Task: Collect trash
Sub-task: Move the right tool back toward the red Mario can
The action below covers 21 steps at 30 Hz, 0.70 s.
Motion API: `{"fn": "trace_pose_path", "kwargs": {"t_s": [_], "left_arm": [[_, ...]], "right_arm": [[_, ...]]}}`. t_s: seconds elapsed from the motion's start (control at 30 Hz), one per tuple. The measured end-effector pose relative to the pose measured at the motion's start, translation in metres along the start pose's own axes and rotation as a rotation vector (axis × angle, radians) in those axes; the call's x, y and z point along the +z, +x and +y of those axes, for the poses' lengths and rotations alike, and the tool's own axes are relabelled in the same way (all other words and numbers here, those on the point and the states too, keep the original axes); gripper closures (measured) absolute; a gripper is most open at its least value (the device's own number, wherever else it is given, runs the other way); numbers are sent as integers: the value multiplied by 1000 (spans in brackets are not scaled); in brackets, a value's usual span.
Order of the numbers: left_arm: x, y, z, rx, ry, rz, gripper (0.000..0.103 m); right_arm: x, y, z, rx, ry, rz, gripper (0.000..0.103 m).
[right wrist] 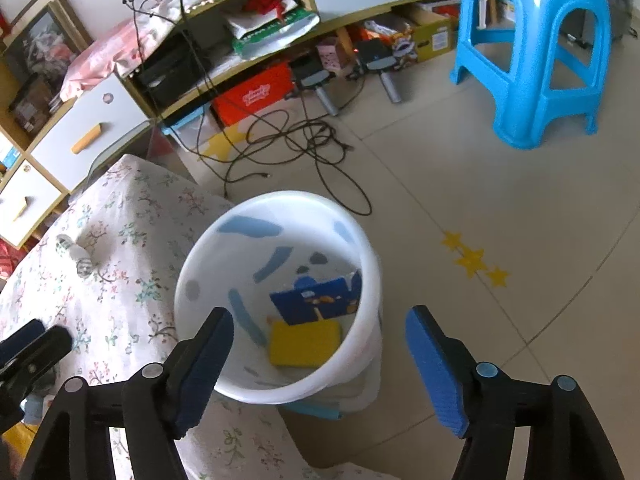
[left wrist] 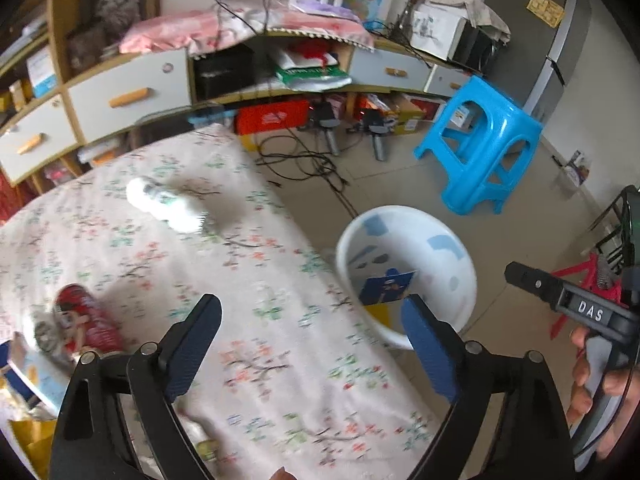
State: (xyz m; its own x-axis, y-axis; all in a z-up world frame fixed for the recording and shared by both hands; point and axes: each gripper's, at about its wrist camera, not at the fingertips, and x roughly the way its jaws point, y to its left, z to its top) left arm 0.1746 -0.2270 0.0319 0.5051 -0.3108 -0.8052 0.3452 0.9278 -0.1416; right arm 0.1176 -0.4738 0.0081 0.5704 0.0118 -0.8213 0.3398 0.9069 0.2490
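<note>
A white bin (right wrist: 372,268) stands on the floor beside the floral-cloth table (right wrist: 132,216); it also shows in the left wrist view (left wrist: 460,292). Inside lie a blue carton (right wrist: 316,300) and a yellow box (right wrist: 304,344). A crumpled clear plastic bottle (left wrist: 168,204) lies on the table, small in the right wrist view (right wrist: 78,256). A red can (left wrist: 86,320) lies at the table's left. My left gripper (left wrist: 312,344) is open and empty over the table edge. My right gripper (right wrist: 320,356) is open and empty above the bin.
A blue plastic stool (right wrist: 536,48) stands on the tiled floor at the right. Black cables (right wrist: 296,144) sprawl on the floor before a low cabinet (right wrist: 92,132). Boxes and wrappers (left wrist: 28,376) sit at the table's near left corner.
</note>
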Motion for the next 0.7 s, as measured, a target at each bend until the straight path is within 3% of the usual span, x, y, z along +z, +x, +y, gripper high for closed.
{"fn": "trace_pose_path", "kwargs": {"t_s": [0.17,0.7], "left_arm": [[-13,-22,21,47,4,-14,2],[-61,-83,138,236,-147,-8,2]], "right_arm": [[-2,-1,16,5,-37,-2,23],[-24,-1,99,48,-197,8,15]]}}
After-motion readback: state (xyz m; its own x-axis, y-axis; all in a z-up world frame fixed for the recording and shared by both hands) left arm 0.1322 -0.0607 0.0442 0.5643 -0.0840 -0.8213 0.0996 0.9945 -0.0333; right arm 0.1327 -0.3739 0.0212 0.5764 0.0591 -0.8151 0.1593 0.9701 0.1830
